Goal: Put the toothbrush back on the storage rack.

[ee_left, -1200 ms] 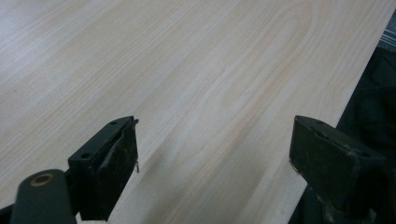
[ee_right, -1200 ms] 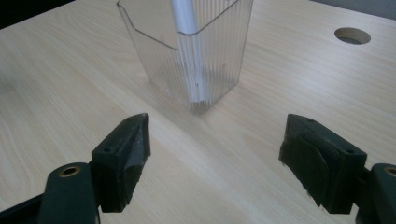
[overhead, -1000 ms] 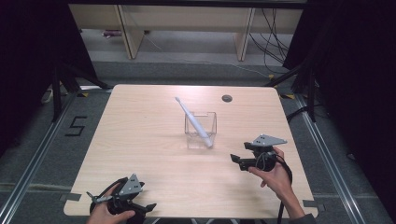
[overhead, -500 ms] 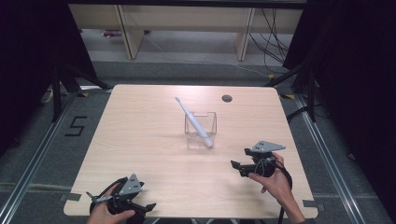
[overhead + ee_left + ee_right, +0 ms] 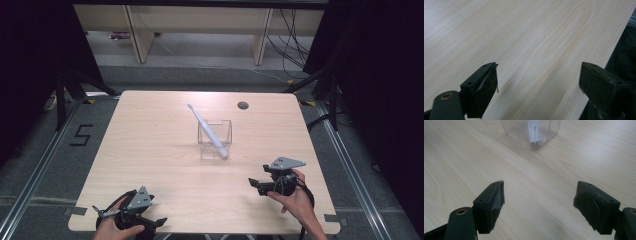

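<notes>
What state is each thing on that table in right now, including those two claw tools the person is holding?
Toothbrush: leaning tilted in the box, head sticking out over the rim.
Clear plastic box: upright on the table, open at the top.
Left gripper: jaws wide open, nothing between them.
Right gripper: jaws wide open, empty, facing the box.

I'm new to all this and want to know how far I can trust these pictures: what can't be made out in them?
- Clear ribbed plastic box: the right gripper view's top edge cuts off its upper part.
- Long white toothbrush-like stick: in the high view, too small to tell what it is; its lower end blurs behind the box wall.
- Small dark round spot on the light wooden table: high view, too small to tell hole from cap.
- Left gripper: the high view's bottom edge cuts its underside.
</notes>
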Motion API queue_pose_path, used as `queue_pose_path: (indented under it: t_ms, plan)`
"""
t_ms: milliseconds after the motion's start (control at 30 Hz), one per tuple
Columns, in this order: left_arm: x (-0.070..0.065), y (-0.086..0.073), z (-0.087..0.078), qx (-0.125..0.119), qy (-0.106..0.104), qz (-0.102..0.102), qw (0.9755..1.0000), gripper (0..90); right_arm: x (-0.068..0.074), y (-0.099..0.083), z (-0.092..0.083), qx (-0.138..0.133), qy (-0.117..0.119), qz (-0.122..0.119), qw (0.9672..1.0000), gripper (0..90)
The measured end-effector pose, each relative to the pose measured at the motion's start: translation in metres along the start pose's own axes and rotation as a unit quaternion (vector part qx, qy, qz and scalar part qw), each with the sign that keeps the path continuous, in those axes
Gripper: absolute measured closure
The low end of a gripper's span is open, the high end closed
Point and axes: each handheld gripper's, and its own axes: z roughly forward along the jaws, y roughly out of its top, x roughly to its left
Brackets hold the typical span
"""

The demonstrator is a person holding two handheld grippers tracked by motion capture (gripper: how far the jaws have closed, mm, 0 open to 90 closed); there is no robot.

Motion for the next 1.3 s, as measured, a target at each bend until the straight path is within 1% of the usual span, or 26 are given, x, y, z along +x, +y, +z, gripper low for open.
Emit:
queue_pose_path:
  t_ms: [100,133,167,200,233,333,367,400,433,467,500,600,633,667,700,767,800,833,867,900,933,1033,1133,1233,1267,1300]
  plan:
    - [0.000,0.000,0.000,0.000,0.000,-0.001,1.0000,14.8,0.000,-0.003,-0.001,0.002,0.003,-0.007,1.0000,24.3]
    - [0.000,0.000,0.000,0.000,0.000,0.000,1.0000,14.8,0.002,-0.004,-0.002,0.003,0.002,0.004,1.0000,24.3]
    - [0.000,0.000,0.000,0.000,0.000,0.000,1.0000,14.8,0.000,-0.005,-0.002,0.001,0.002,-0.009,1.0000,24.3]
    - [0.000,0.000,0.000,0.000,0.000,0.000,1.0000,14.8,0.001,-0.007,-0.003,0.008,0.001,0.000,1.0000,24.1]
    - [0.000,0.000,0.000,0.001,0.000,0.000,1.0000,14.8,0.000,-0.008,-0.003,0.005,0.002,-0.006,1.0000,24.2]
    - [0.000,0.000,0.000,0.001,0.000,0.000,1.0000,14.8,0.003,-0.013,-0.006,0.015,0.002,0.017,0.9998,24.1]
    - [0.000,0.000,0.001,-0.002,-0.001,-0.004,1.0000,14.8,0.001,-0.014,-0.005,0.010,0.000,0.000,1.0000,24.1]
    - [0.000,0.000,0.000,0.001,0.000,-0.001,1.0000,14.8,0.002,-0.016,-0.006,0.014,0.003,0.003,0.9999,23.9]
    - [0.000,0.000,0.000,0.001,0.000,-0.001,1.0000,14.7,0.000,-0.017,-0.007,0.012,0.003,-0.005,0.9999,22.8]
    - [0.000,0.000,0.000,0.002,0.000,0.000,1.0000,14.8,0.002,-0.018,-0.007,0.013,0.007,0.009,0.9998,20.9]
    - [0.000,0.000,0.001,0.001,-0.003,-0.001,1.0000,14.8,0.000,-0.020,-0.007,0.010,0.011,-0.004,0.9999,18.2]
    - [0.000,0.000,0.001,0.001,-0.001,-0.001,1.0000,14.7,0.002,-0.024,-0.009,0.016,0.019,-0.010,0.9996,16.9]
    - [0.000,0.000,0.001,0.002,0.000,0.000,1.0000,14.7,0.004,-0.025,-0.010,0.023,0.022,0.007,0.9995,16.5]
    - [0.000,0.000,0.001,0.002,0.000,0.000,1.0000,14.8,0.002,-0.026,-0.010,0.017,0.024,-0.011,0.9995,16.5]
    - [0.000,0.000,0.001,0.002,0.000,-0.001,1.0000,14.8,0.003,-0.027,-0.011,0.017,0.019,-0.013,0.9996,16.5]
    - [0.000,0.000,0.001,0.003,0.000,0.000,1.0000,14.8,0.002,-0.029,-0.011,0.026,0.036,-0.011,0.9990,16.5]
    - [0.000,0.000,0.001,0.003,0.000,-0.001,1.0000,14.8,0.005,-0.030,-0.013,0.028,0.025,0.000,0.9993,16.5]
    - [0.000,0.000,0.001,0.003,0.001,-0.001,1.0000,14.8,0.005,-0.031,-0.013,0.023,0.016,-0.011,0.9996,16.5]
    - [0.000,0.000,0.001,0.003,0.001,-0.001,1.0000,14.8,0.006,-0.032,-0.014,0.026,0.015,-0.008,0.9995,16.5]
    - [0.000,0.000,0.001,0.003,0.001,-0.001,1.0000,14.8,0.004,-0.033,-0.014,0.028,0.019,-0.018,0.9993,16.5]
    - [0.000,0.000,0.001,0.003,0.001,-0.001,1.0000,14.8,0.008,-0.035,-0.015,0.033,0.015,0.003,0.9993,16.5]
    - [0.000,0.000,0.001,0.003,0.001,-0.001,1.0000,14.8,0.006,-0.037,-0.015,0.031,0.012,-0.024,0.9992,16.5]
    - [0.000,0.000,0.001,0.003,0.001,-0.001,1.0000,14.8,0.006,-0.039,-0.017,0.038,0.013,-0.023,0.9989,16.5]
    - [0.000,0.000,0.001,0.004,0.001,-0.001,1.0000,14.7,0.008,-0.042,-0.020,0.042,0.012,-0.004,0.9991,16.5]
    - [0.000,0.000,0.001,0.004,0.001,-0.001,1.0000,14.8,0.006,-0.043,-0.019,0.039,0.014,-0.019,0.9990,16.5]
    - [0.000,0.000,0.001,0.005,0.002,0.000,1.0000,14.8,0.006,-0.043,-0.020,0.038,0.014,-0.016,0.9990,16.6]
